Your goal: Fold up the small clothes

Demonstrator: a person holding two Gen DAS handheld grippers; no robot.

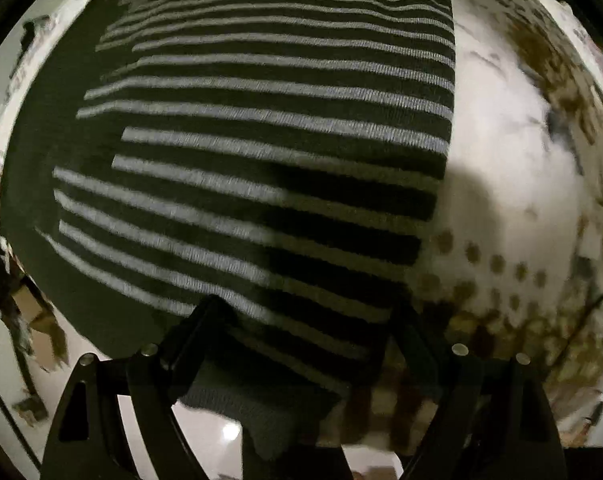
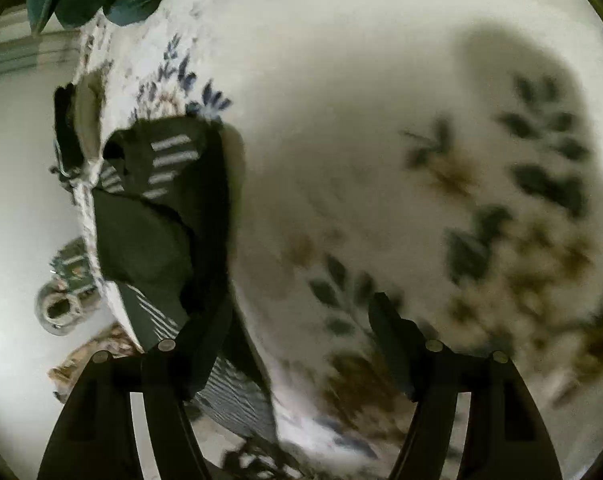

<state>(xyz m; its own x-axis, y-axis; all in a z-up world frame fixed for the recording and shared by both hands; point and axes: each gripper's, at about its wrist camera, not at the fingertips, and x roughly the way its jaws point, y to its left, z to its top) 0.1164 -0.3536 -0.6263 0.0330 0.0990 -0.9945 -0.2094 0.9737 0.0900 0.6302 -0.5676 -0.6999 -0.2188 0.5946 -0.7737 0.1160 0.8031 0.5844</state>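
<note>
the left gripper [image 1: 301,320] is pointed straight down over the striped cloth [image 1: 261,140], fingers wide, nothing held. the right gripper [image 2: 301,344] is tilted down, wide open, empty.

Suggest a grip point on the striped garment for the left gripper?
Probably the near hem of the striped garment, coming straight down. That edge lies flat on the floral cloth between the open fingers of the left gripper, and a dark corner sticks out there, giving a free edge to pinch.
</note>
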